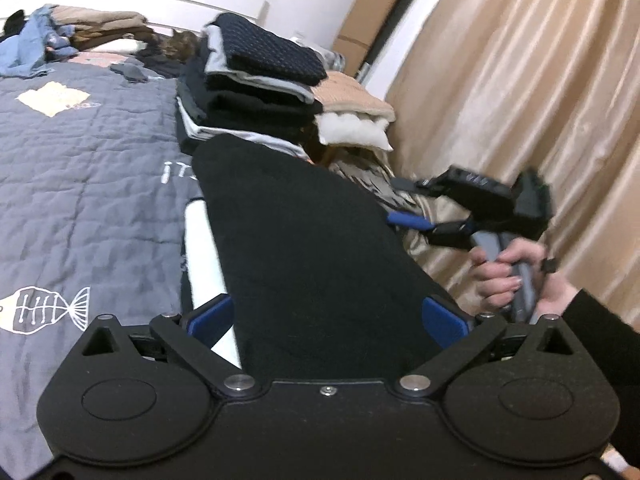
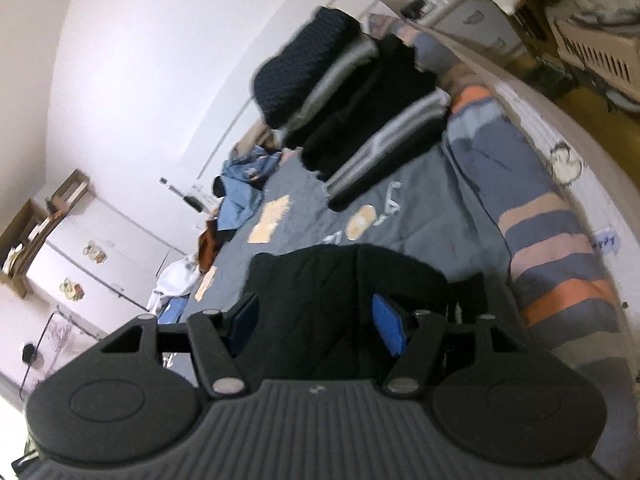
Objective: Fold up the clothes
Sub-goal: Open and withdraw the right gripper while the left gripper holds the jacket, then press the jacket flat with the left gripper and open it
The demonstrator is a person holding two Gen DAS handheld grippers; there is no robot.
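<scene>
The folded black garment (image 1: pixel 320 248) lies lengthwise between both grippers, over the grey-blue quilt (image 1: pixel 80 184) that covers the bed; taking that quilt as the landmark, the garment sits at its near edge, toward the beige curtain (image 1: pixel 520 100); a white layer (image 1: pixel 204 248) shows along the garment's side facing the middle of the quilt. The left gripper (image 1: pixel 328 316) has its blue pads (image 1: pixel 212 316) set wide on either flank of the bundle, pressing against its sides, so it is clamped across the garment's width; the right gripper (image 2: pixel 316 316) likewise straddles the black cloth (image 2: pixel 320 292), its blue pads (image 2: pixel 386 320) bearing on the fabric bunched between them, so it too grips the garment. In the left wrist view the right gripper (image 1: pixel 408 220) shows at the garment's curtain side, held by a hand (image 1: pixel 508 276) with a dark sleeve (image 1: pixel 600 328). Farther along the quilt from the garment stands a stack of folded clothes (image 1: pixel 256 80), dark blue on top, then grey, black and white layers; beside that stack, nearer the curtain, lie a tan and a white folded piece (image 1: pixel 352 120); at the quilt's far end a heap of blue denim and brown clothes (image 1: pixel 44 44) lies unfolded.
</scene>
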